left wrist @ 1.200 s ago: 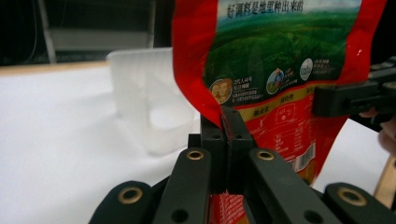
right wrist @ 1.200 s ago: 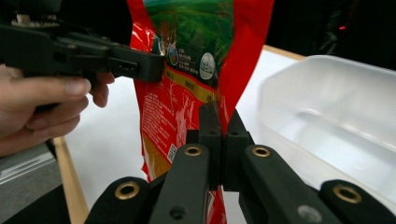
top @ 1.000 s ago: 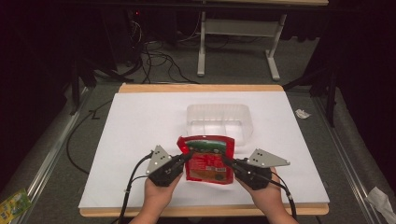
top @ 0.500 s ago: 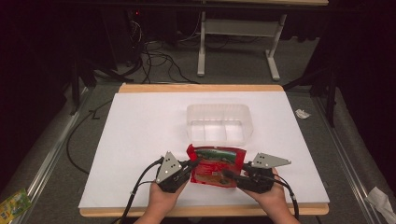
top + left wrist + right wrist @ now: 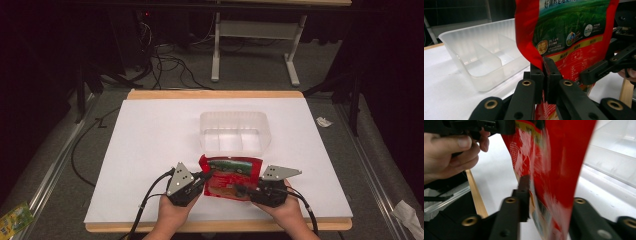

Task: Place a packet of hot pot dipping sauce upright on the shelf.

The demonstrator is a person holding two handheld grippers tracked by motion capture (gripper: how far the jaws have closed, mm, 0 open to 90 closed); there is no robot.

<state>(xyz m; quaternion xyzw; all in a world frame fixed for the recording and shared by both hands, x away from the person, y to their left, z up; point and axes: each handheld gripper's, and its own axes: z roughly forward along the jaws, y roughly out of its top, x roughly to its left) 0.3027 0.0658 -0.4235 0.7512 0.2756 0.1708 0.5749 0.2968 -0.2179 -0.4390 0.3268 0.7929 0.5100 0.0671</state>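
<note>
White tabletop [image 5: 150,150], wooden edging, dark cable-strewn floor [image 5: 170,65]

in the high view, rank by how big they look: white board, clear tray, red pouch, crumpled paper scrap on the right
1. white board
2. clear tray
3. red pouch, clearly smaller than the tray, though held up nearer the camera
4. crumpled paper scrap

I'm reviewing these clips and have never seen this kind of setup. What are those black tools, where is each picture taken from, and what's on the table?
A person holds a hand-operated gripper in each hand; no robot arm is involved. The high view looks down on the white table. The other two views come from cameras riding on each gripper. A clear plastic tray with dividers sits on the table. The left gripper is shut on the edge of a red pouch. The right gripper has the pouch between its fingers, though blur hides how tightly.
</note>
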